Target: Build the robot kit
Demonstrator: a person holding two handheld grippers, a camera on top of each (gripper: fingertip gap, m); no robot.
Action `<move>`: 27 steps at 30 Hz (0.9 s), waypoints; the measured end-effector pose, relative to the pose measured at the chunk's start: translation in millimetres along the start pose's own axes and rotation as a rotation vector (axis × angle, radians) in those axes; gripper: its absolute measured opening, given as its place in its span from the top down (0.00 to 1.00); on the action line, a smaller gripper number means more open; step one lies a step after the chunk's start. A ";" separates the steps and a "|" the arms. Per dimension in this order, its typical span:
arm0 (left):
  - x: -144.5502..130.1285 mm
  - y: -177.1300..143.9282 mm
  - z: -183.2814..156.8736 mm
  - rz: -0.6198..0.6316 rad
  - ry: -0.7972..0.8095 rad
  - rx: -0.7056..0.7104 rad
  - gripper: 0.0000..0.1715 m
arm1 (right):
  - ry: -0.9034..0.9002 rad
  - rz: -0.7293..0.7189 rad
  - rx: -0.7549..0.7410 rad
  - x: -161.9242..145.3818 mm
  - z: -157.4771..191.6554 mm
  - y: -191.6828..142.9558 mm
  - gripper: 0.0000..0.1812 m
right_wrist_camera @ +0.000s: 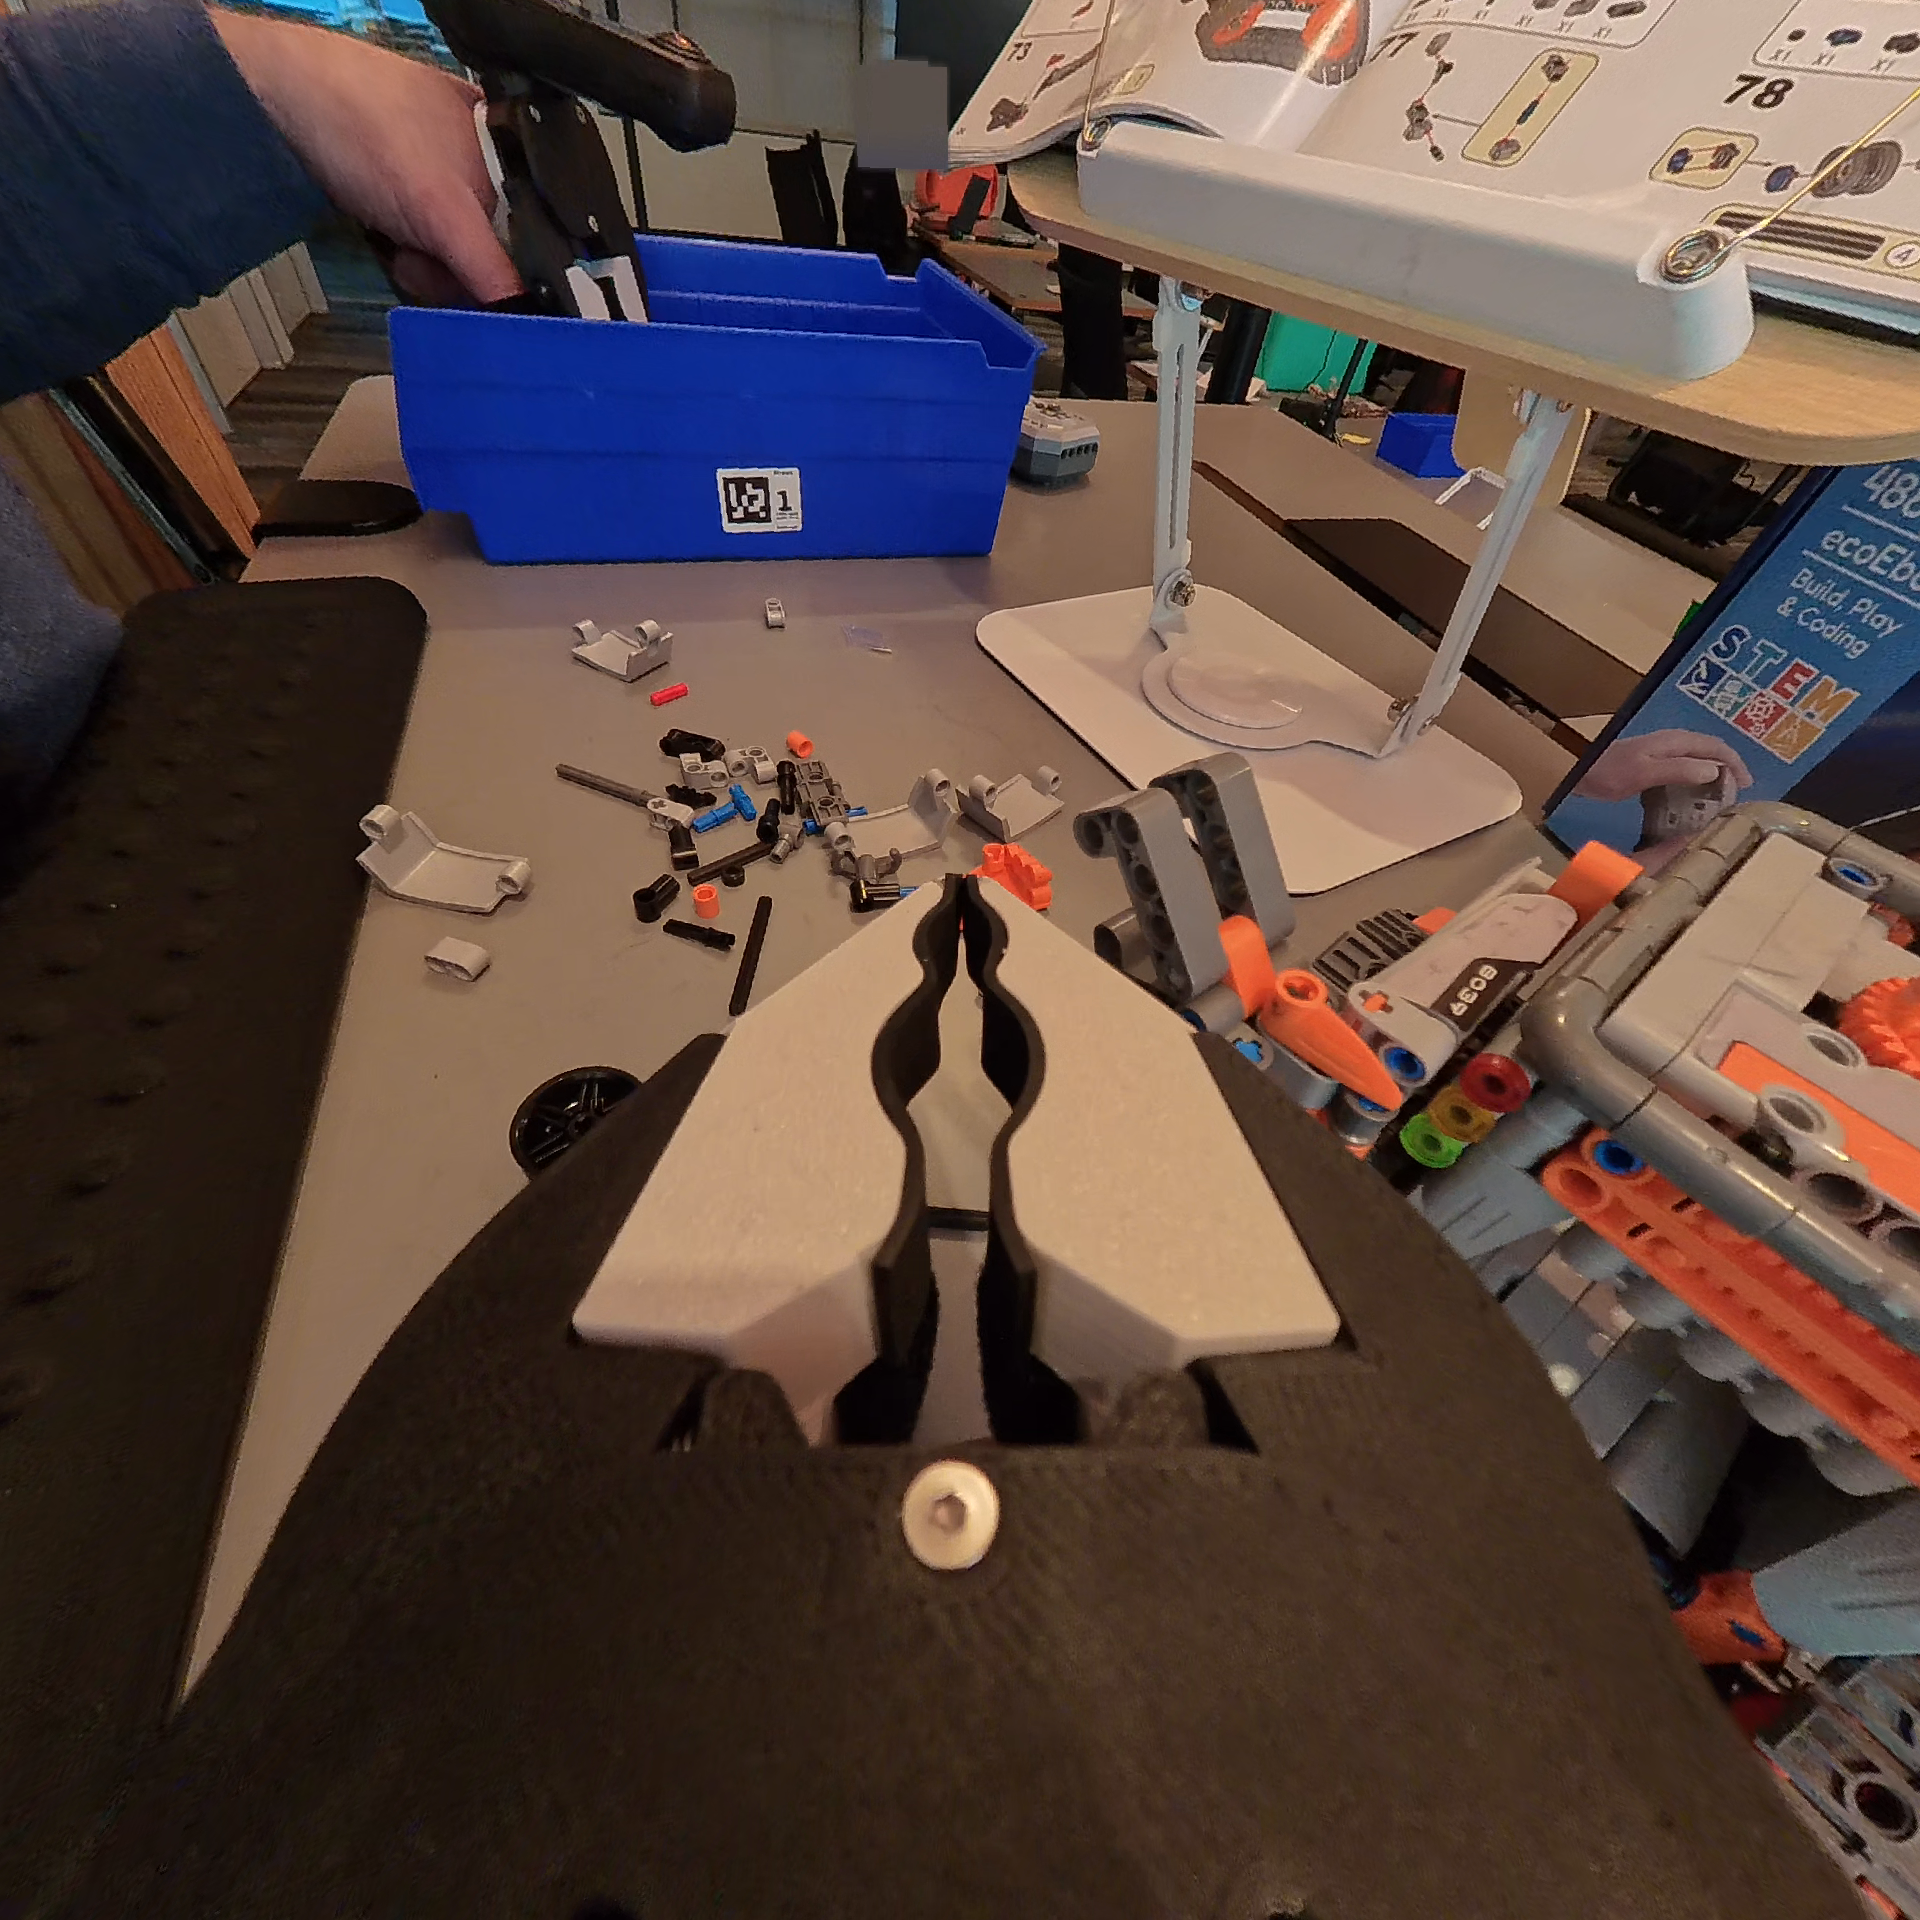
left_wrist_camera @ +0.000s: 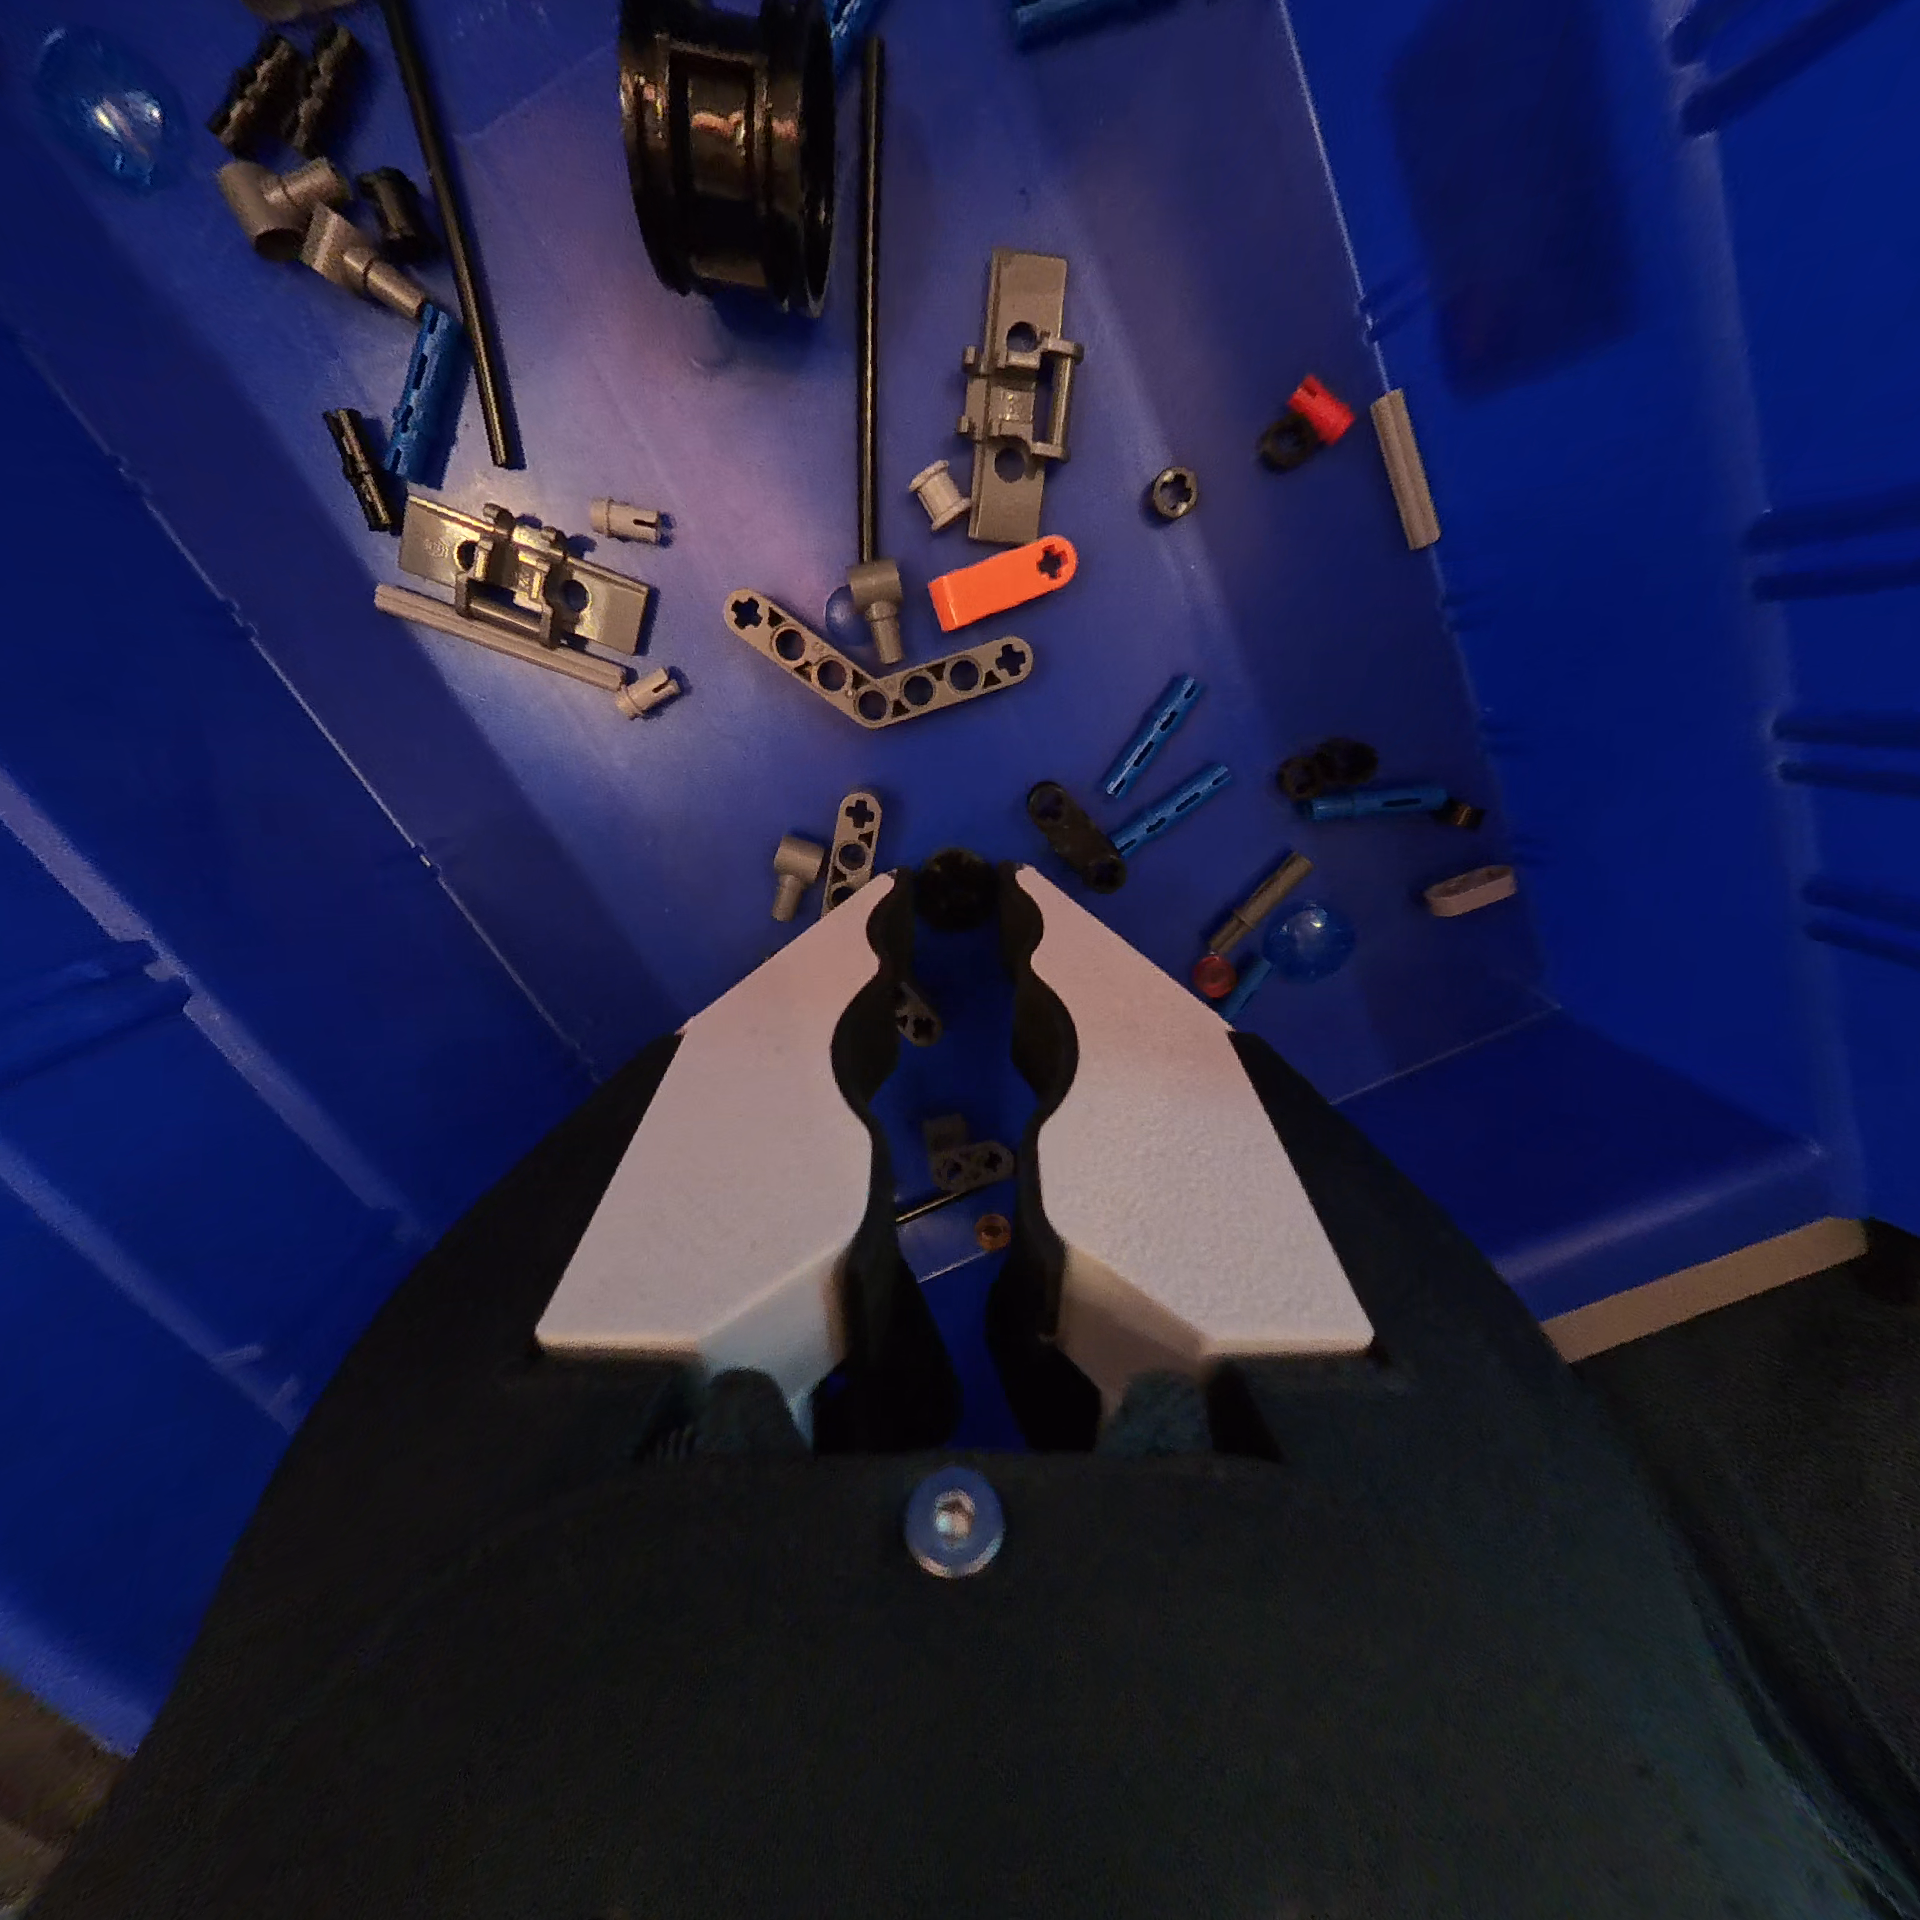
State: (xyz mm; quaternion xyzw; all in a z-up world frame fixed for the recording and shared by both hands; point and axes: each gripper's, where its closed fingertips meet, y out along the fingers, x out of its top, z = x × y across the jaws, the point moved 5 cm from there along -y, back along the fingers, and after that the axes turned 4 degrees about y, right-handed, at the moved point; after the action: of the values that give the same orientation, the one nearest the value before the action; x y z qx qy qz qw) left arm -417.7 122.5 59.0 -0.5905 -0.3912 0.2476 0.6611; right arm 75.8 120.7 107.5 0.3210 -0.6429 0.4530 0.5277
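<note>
Black round piece [left_wrist_camera: 954, 885] sits pinched at the left gripper [left_wrist_camera: 956, 883] tips inside the blue bin [left_wrist_camera: 1558, 727], among small hard plastic pins and beams. Grip is shallow; the smooth part could slip out. Right gripper [right_wrist_camera: 961, 883] hovers over the worktop [right_wrist_camera: 499, 997], jaws closed, empty.

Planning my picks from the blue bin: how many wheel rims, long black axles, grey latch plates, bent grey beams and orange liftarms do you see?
Black wheel rim: 1
Long black axles: 2
Grey latch plates: 2
Bent grey beam: 1
Orange liftarm: 1
Total: 7
Besides, the left gripper pinches a small black round piece.
</note>
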 end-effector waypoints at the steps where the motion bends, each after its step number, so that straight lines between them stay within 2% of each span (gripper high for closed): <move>1: 0.1 -0.4 -0.2 -0.009 0.000 0.003 0.92 | 0.000 0.000 0.000 0.0 -0.1 0.1 1.00; 4: 3.1 -13.1 -1.3 -0.045 0.002 0.034 0.92 | 0.000 0.001 -0.002 0.0 -0.3 0.1 1.00; 7: 24.0 -53.2 -10.7 -0.165 0.051 0.092 0.92 | -0.005 -0.006 -0.003 1.6 0.3 -0.7 1.00; 10: 67.4 -99.1 -53.3 -0.366 0.189 0.032 0.92 | -0.011 -0.012 -0.003 3.5 1.3 -1.4 1.00; 12: 95.5 -107.9 -95.3 -0.416 0.319 -0.019 0.92 | -0.014 -0.011 -0.001 3.9 2.0 -1.3 1.00; 14: 118.9 -95.9 -142.3 -0.421 0.448 -0.106 0.92 | -0.018 -0.009 -0.001 4.0 2.5 -1.2 1.00; 16: 134.1 -67.9 -182.0 -0.379 0.545 -0.190 0.92 | -0.021 -0.010 0.001 4.7 3.1 -1.4 1.00; 18: 142.4 -34.9 -208.0 -0.314 0.609 -0.225 0.92 | -0.024 -0.011 0.002 5.4 3.8 -1.8 1.00; 21: 146.6 5.1 -224.0 -0.222 0.641 -0.234 0.92 | -0.028 -0.013 0.005 6.4 5.0 -2.0 1.00; 26: 146.9 25.8 -236.8 -0.181 0.652 -0.287 0.92 | -0.030 -0.017 0.008 7.5 5.5 -2.4 1.00; 27: 147.9 28.2 -236.4 -0.184 0.647 -0.280 0.89 | -0.030 -0.017 0.008 7.4 5.6 -2.3 1.00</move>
State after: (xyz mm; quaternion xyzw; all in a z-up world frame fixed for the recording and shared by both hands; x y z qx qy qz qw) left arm -138.0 105.6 65.6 -0.6853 -0.2433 -0.0686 0.6830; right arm 73.9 115.2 115.1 0.3352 -0.6461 0.4463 0.5205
